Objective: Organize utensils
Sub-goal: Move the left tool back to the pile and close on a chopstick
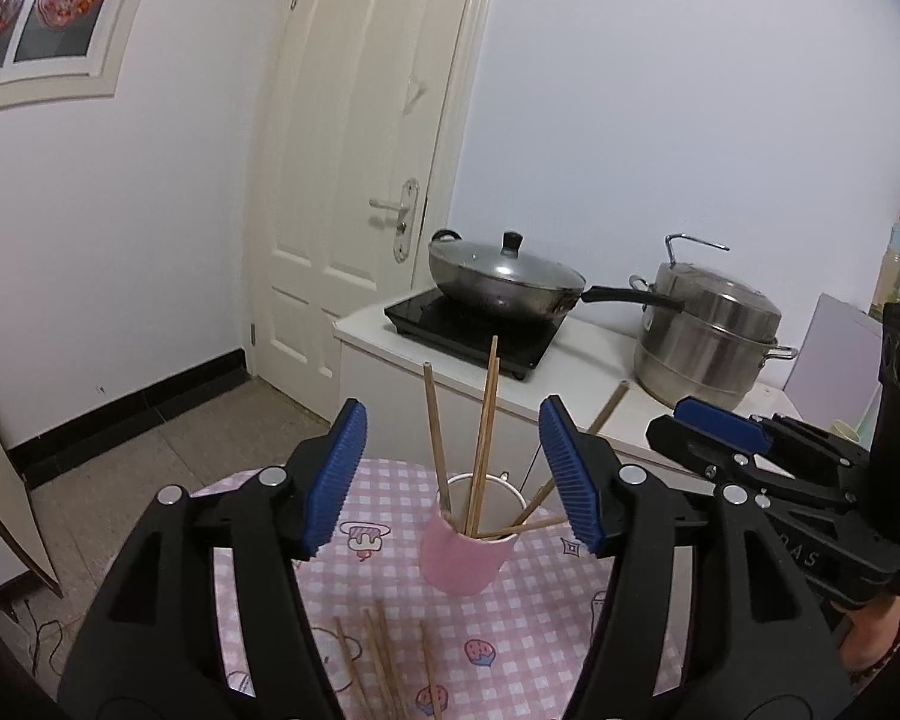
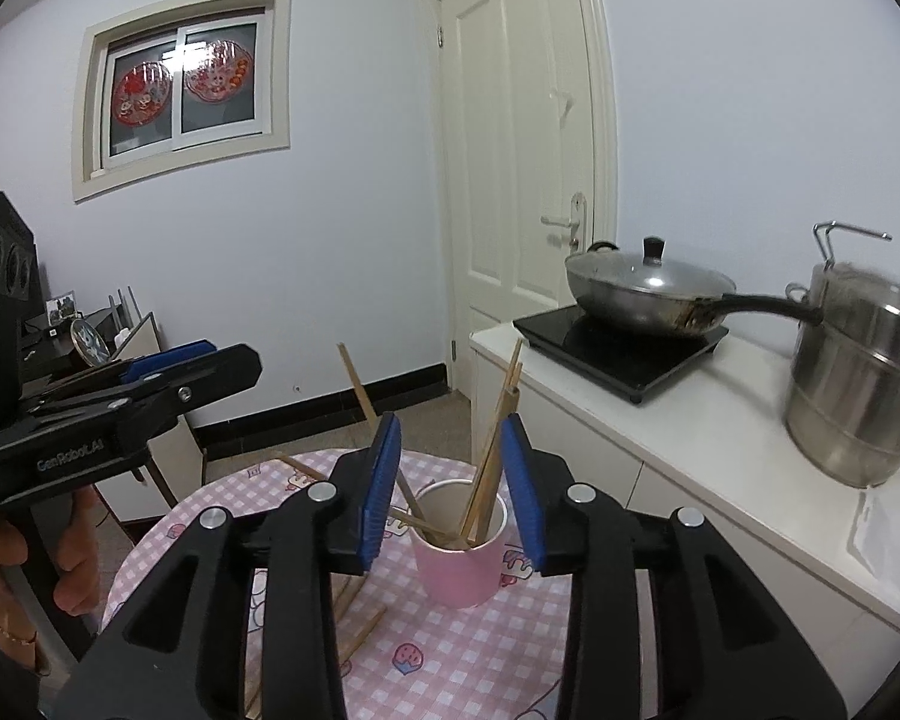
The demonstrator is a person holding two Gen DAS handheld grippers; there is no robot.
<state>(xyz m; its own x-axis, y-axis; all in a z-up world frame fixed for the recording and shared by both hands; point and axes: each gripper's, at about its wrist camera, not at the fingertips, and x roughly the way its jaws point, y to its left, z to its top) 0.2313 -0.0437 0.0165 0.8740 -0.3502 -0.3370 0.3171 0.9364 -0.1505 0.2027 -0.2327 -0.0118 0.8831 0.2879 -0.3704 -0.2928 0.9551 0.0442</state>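
Observation:
A pink cup (image 1: 463,558) stands on the pink checked tablecloth (image 1: 528,618) and holds several wooden chopsticks (image 1: 485,438) that lean outward. More loose chopsticks (image 1: 378,660) lie on the cloth in front of it. My left gripper (image 1: 453,474) is open and empty, held above and in front of the cup. My right gripper (image 2: 450,486) is open and empty too, its blue pads either side of the cup (image 2: 459,564) and its chopsticks (image 2: 492,456). Loose chopsticks (image 2: 354,642) lie under its left finger. The right gripper also shows at the right of the left wrist view (image 1: 720,426).
A white counter (image 2: 690,438) right of the table carries a black induction hob (image 2: 624,342) with a lidded wok (image 2: 648,288) and a steel steamer pot (image 2: 858,384). A white door (image 2: 522,180) is behind. A low shelf with small items (image 2: 84,336) stands at left.

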